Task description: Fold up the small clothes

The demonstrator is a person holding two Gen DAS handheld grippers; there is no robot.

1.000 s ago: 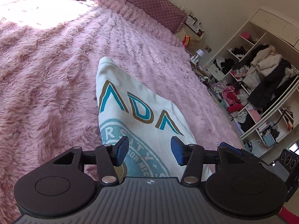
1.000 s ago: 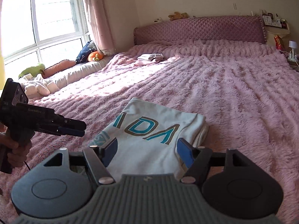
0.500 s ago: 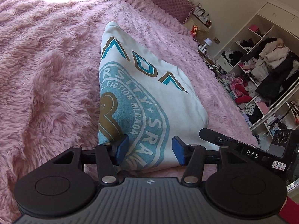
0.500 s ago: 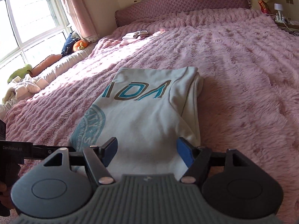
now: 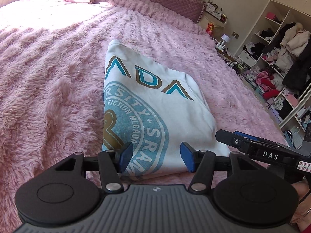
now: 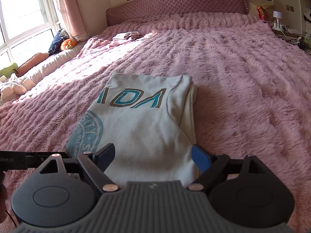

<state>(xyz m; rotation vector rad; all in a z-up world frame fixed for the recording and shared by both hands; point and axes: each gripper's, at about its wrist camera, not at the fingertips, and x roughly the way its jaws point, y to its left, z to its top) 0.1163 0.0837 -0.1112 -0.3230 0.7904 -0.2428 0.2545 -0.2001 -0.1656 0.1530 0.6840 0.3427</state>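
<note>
**Folded white shirt on pink bedspread, both grippers spread over its near edge**

A white shirt [image 5: 171, 114] is seen folded into a long, narrow stack lying flat on a fluffy pink bedspread [image 5: 50, 81], near the foot of the bed. Teal and brown lettering and a round teal crest are printed on its upper face. Along its right side, layered folded edges are shown in the right wrist view [image 6: 147, 124].

The left gripper [image 5: 156, 159] is held with its blue pads wide apart above the shirt's near edge; nothing is gripped between them, and whether the pads touch the cloth cannot be told. The right gripper [image 6: 153, 155] is likewise spread wide, its pads straddling the near end of the shirt, with nothing clamped. In the left wrist view the right gripper's body is seen just beside the shirt's right corner.

Farther up the bedspread a small pile of pale clothes [image 6: 125, 36] is laid, well apart from the shirt. A quilted mauve headboard [image 6: 175, 5] stands behind it, and cluttered open shelves [image 5: 279, 62] are seen beyond the bed's far side.
</note>
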